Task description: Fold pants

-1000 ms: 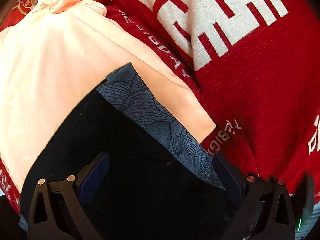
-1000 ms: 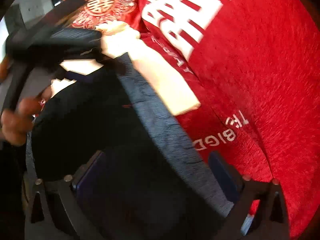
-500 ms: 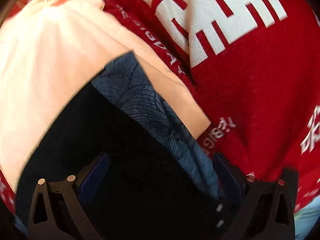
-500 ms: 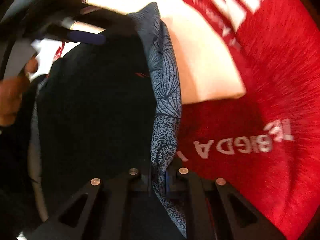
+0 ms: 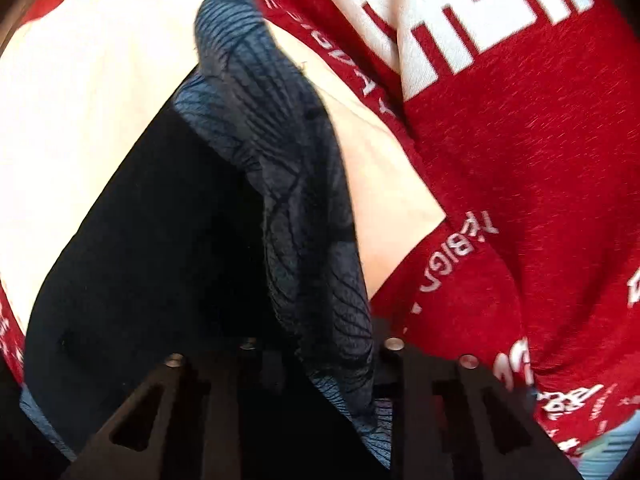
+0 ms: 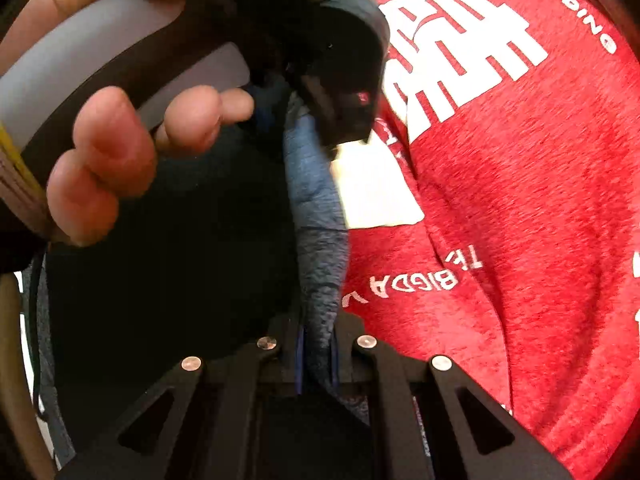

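Note:
The pants (image 5: 160, 240) are dark, with a blue-grey leaf-patterned edge (image 5: 304, 200). My left gripper (image 5: 320, 356) is shut on that patterned edge, which runs up and away from the jaws. My right gripper (image 6: 316, 352) is shut on the same blue-grey edge (image 6: 320, 220), lifted off the bed. In the right wrist view the other gripper (image 6: 336, 92) and the hand holding it (image 6: 104, 160) are close above, at the far end of the held edge.
A red bedspread (image 5: 520, 160) with large white characters lies under everything and also shows in the right wrist view (image 6: 520, 200). A cream folded cloth (image 5: 80, 120) lies on it beside the pants, seen partly in the right wrist view (image 6: 376, 188).
Both grippers were open a second ago. The right one shut on the patterned edge first, then the left one did. The edge is now lifted and the two grippers are closer together.

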Motion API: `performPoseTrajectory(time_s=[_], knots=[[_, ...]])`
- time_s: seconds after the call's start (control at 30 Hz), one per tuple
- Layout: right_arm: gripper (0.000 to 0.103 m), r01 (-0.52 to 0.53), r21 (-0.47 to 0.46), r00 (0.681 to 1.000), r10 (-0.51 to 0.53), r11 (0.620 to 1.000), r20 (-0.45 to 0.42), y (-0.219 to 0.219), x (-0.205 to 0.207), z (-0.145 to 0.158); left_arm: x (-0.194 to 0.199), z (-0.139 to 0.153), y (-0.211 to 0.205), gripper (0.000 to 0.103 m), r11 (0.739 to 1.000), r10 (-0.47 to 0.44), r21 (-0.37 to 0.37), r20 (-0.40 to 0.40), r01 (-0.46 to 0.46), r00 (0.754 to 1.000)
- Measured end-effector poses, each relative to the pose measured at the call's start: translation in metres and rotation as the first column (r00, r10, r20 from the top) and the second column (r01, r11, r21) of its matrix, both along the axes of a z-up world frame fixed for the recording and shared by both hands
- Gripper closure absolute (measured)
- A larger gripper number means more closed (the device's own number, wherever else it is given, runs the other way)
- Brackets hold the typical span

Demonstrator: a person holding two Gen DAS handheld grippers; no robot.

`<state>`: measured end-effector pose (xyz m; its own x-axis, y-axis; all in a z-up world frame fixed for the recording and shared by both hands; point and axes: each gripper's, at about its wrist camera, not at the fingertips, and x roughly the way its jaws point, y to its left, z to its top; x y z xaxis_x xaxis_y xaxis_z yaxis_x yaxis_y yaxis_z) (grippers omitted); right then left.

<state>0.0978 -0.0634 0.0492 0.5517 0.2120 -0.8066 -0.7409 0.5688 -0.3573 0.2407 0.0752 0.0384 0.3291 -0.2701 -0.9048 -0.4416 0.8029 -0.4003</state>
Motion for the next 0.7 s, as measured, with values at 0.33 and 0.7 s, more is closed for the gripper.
performPoseTrajectory(time_s=[0.33, 0.7], knots=[[0.093, 0.053, -0.003, 0.992, -0.052, 0.999, 0.117, -0.003, -0.072, 0.032, -0.109, 0.056, 0.005, 0.088, 0.998, -0.034, -0.036, 0.211, 0.043, 0.977], [0.093, 0.038, -0.095, 0.993, -0.027, 0.995, 0.112, 0.035, -0.166, -0.008, -0.204, -0.017, 0.067, 0.088, 0.971, -0.014, -0.232, 0.191, 0.058, 0.982]])
